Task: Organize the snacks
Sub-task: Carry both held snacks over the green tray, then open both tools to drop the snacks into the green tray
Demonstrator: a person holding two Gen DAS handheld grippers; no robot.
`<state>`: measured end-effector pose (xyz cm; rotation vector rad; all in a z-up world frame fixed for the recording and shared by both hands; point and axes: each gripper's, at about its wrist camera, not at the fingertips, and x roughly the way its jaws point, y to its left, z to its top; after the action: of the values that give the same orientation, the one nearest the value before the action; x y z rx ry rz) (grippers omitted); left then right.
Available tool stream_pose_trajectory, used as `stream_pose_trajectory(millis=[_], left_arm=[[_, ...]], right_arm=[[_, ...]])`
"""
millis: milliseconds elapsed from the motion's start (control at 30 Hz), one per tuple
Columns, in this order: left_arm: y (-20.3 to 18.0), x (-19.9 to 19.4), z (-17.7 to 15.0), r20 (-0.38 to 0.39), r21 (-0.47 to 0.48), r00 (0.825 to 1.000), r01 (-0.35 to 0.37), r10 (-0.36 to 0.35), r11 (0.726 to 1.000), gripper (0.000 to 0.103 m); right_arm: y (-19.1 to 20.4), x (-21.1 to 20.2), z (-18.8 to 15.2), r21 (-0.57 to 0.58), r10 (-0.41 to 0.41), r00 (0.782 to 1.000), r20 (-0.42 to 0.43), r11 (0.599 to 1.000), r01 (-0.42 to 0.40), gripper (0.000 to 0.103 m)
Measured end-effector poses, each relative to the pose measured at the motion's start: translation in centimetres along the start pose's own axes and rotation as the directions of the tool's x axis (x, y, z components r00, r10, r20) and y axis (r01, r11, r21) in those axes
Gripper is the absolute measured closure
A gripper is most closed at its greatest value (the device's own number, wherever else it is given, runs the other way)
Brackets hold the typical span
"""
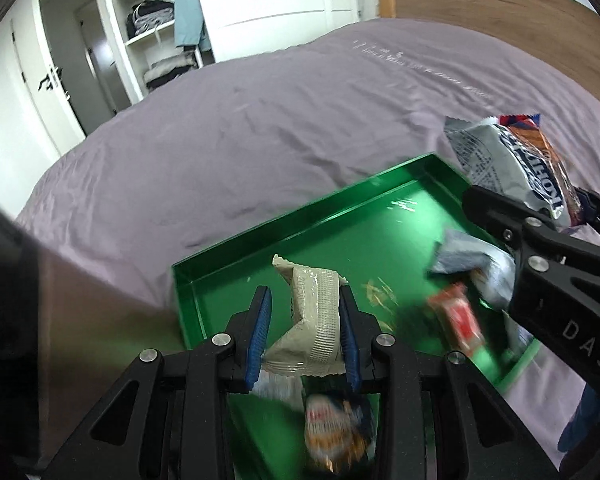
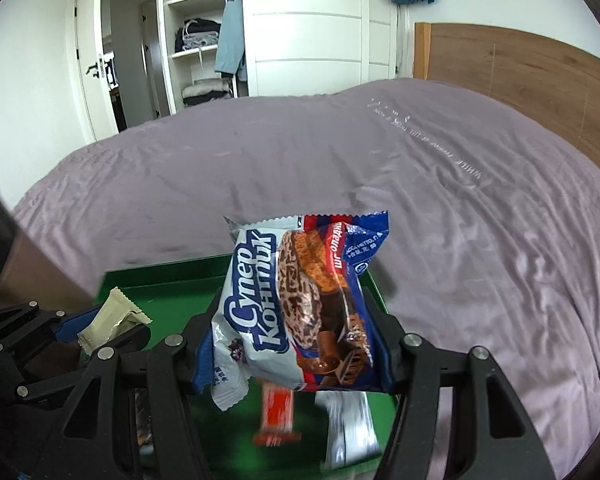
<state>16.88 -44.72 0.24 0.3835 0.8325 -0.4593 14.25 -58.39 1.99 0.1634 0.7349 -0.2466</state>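
Observation:
My left gripper (image 1: 306, 320) is shut on a beige snack packet (image 1: 314, 320), held over the green tray (image 1: 284, 220) lying on the bed. That left gripper (image 2: 96, 330) and the beige packet (image 2: 108, 320) also show at the left of the right wrist view. My right gripper (image 2: 296, 344) is shut on a blue and white cookie packet (image 2: 300, 300) above the green tray (image 2: 160, 276). From the left wrist view the right gripper (image 1: 540, 216) holds the same cookie packet (image 1: 512, 164) over the tray's right end. Several blurred snacks lie in the tray, among them a red packet (image 1: 460, 320).
A mauve bedsheet (image 1: 240, 140) covers the bed around the tray. A wooden headboard (image 2: 520, 76) stands at the right. White wardrobe shelves (image 2: 196, 32) with folded clothes and a door are behind. A brown box edge (image 1: 84, 320) sits left of the tray.

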Motion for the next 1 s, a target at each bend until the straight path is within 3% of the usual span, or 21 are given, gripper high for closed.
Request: stream_pose_trajectory(millis=[167, 433, 900, 1000], left_arm=[[0.8, 3.5, 0.3, -0.028, -0.046, 1.0, -0.01, 0.008, 0.999, 0.075], [1.5, 6.5, -0.1, -0.07, -0.093, 0.997, 0.014, -0.021, 0.996, 0.075], [1.5, 7.3, 0.4, -0.078, -0.097, 0.997, 0.011, -0.019, 0.995, 0.073], [1.2, 7.2, 0.4, -0.075, -0.081, 0.997, -0.011, 0.005, 0.997, 0.065]], right_arm=[[-0.7, 4.2, -0.5, -0.004, -0.011, 0.998, -0.068, 1.0, 0.011, 0.066], [-0.7, 6.9, -1.4, -0.048, -0.028, 0.992, -0.126, 0.999, 0.023, 0.066], [0.2, 8.6, -1.3, -0.111, -0.033, 0.983, -0.183, 0.994, 0.013, 0.064], [0.4, 8.6, -1.3, -0.121, -0.04, 0.983, -0.178, 0.993, 0.018, 0.063]])
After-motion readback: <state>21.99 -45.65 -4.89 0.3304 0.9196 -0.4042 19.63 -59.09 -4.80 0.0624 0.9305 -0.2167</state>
